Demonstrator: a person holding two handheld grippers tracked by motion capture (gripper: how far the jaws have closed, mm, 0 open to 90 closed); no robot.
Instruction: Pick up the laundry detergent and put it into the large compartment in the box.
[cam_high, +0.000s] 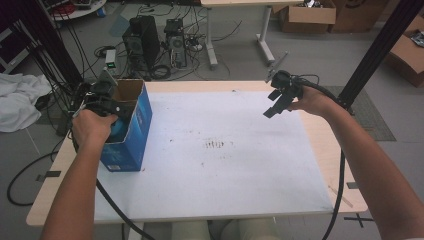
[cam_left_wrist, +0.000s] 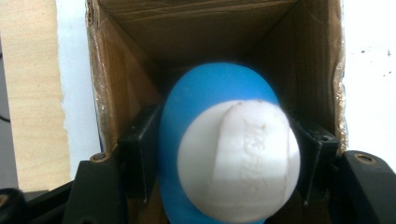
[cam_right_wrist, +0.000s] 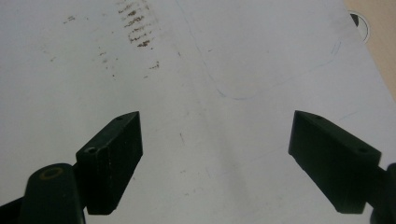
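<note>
A blue-and-white egg-shaped object (cam_left_wrist: 233, 149) is held clamped between the jaws of the left gripper (cam_left_wrist: 229, 158) at the open mouth of a blue cardboard box (cam_high: 131, 127), seen at the left of the high view on the white-covered tabletop (cam_high: 225, 165). In the left gripper view the box's brown interior (cam_left_wrist: 210, 37) lies behind the object, and nothing else can be made out inside it. The right gripper (cam_right_wrist: 215, 158) is held with its jaws wide apart and empty above the tabletop, at the upper right of the high view (cam_high: 280, 100), well apart from the box. Trouble could come from the smooth, rounded shell, which may slip from the flat jaws if the grip is eased too soon; the box, steadied by nothing, may also be nudged or tipped should the jaws catch its cardboard walls.
</note>
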